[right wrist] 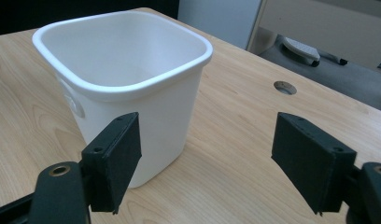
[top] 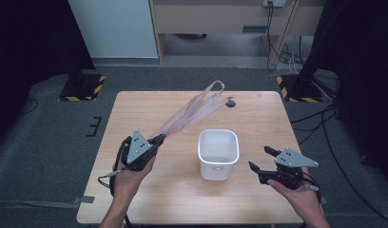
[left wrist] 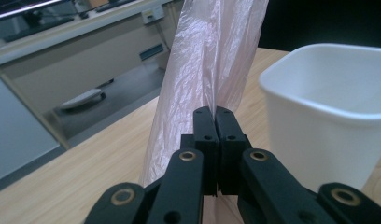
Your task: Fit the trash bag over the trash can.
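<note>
Bottom of pink plastic bag [left wrist: 202, 60] hidden behind clamped jaws; far end lifted over table [top: 149, 199]. 1 bag, 1 white bin [top: 218, 154], 2 grippers. Left gripper [top: 159, 139] clenched on bag near table's left side. Right gripper [top: 261, 159] spread wide, empty, just beside bin. 1 cable hole [right wrist: 285, 87] beyond bin. Nothing between grippers but bin.

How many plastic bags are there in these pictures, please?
1. The pink plastic bag is clamped in the shut left gripper, stretched out over the table, left of the white bin. The bin's bottom looks empty in the high view.
</note>
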The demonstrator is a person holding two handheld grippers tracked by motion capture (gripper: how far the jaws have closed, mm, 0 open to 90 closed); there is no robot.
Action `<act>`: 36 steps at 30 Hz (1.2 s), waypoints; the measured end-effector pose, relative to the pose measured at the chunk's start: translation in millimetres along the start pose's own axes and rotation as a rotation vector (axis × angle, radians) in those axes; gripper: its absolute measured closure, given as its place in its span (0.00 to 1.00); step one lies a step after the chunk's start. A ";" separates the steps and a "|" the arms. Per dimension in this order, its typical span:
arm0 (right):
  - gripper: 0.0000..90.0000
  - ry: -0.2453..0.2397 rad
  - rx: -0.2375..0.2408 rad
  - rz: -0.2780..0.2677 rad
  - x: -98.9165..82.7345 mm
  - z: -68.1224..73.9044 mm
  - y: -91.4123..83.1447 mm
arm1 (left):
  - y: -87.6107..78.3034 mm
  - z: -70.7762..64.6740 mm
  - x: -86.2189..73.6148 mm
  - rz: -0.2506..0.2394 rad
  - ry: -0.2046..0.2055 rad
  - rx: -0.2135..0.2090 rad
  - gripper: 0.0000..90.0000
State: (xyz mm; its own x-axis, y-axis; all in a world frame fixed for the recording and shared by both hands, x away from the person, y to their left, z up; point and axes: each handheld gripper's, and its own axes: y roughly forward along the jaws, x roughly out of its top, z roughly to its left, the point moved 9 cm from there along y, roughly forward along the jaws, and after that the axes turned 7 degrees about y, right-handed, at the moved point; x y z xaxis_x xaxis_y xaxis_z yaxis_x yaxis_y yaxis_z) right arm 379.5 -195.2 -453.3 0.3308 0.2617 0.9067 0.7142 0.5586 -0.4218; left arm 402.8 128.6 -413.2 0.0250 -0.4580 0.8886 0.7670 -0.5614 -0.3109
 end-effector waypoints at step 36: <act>0.47 -0.050 0.049 -0.030 18.1 15.0 4.8 | 42.3 -81.0 49.8 -0.027 0.164 -0.178 0.99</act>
State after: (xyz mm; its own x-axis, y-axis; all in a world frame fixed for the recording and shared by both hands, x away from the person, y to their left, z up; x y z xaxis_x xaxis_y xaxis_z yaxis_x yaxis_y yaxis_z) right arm 379.7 -175.9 -438.9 0.2780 0.2827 0.9180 0.6917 0.6043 -0.3956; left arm 384.5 26.2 -409.5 -0.1092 -0.5389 0.8352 0.6403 -0.6808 -0.3556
